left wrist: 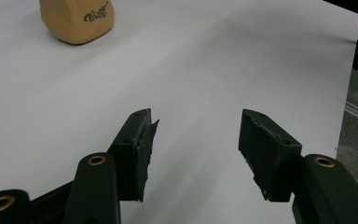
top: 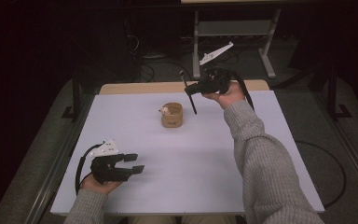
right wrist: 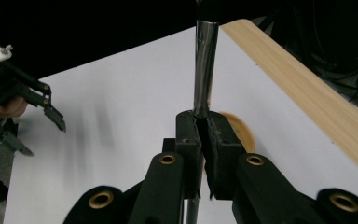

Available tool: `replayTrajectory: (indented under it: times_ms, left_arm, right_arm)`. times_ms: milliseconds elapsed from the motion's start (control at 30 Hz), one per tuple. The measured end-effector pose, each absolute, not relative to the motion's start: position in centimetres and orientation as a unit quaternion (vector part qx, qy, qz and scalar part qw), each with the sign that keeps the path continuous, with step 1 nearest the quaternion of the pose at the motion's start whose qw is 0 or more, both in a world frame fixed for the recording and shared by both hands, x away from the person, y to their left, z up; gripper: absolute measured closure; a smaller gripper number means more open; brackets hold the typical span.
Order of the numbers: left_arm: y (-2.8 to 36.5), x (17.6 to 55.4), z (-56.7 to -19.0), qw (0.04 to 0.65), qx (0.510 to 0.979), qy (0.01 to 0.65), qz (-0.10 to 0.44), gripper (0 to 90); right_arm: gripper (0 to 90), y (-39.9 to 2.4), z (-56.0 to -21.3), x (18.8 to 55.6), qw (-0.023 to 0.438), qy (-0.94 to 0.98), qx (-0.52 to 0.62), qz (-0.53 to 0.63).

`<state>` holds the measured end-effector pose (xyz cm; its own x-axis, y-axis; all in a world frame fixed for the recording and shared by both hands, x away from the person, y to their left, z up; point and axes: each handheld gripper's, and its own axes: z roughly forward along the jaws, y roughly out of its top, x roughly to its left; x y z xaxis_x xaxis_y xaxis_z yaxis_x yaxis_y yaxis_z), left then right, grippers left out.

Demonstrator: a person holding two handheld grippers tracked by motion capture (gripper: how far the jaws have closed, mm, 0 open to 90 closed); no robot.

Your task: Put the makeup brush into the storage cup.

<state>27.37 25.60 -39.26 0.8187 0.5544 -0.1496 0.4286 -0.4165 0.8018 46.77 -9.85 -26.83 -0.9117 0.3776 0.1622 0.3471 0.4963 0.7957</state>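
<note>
The white desk [top: 191, 158] lies bare across its whole near half, so a hand can sweep freely between the left tool [top: 133, 163] at the near left corner and the middle. The one thing standing on the surface is the tan cup [top: 172, 115] toward the far centre, with open room on its left, right and near sides. Just beside it on the right, the right tool [top: 189, 89] hangs above the desk gripping a dark brush [top: 189, 95] that slants down past the cup's rim, narrowing that passage.
</note>
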Motion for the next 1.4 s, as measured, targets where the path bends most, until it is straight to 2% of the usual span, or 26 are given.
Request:
replayTrajectory:
  times_ms: [633,1400]
  left_arm:
    - [26.0,27.4,-39.2,0.455,0.837,0.296,0.072,43.5]
    - [26.1,27.3,-39.1,0.455,0.837,0.295,0.071,42.4]
  right_arm:
    - [83.6,-7.2,-25.9,49.9,0.022,0.858,0.222,0.462]
    - [83.6,-6.0,-27.7,51.8,0.021,0.852,0.247,0.462]
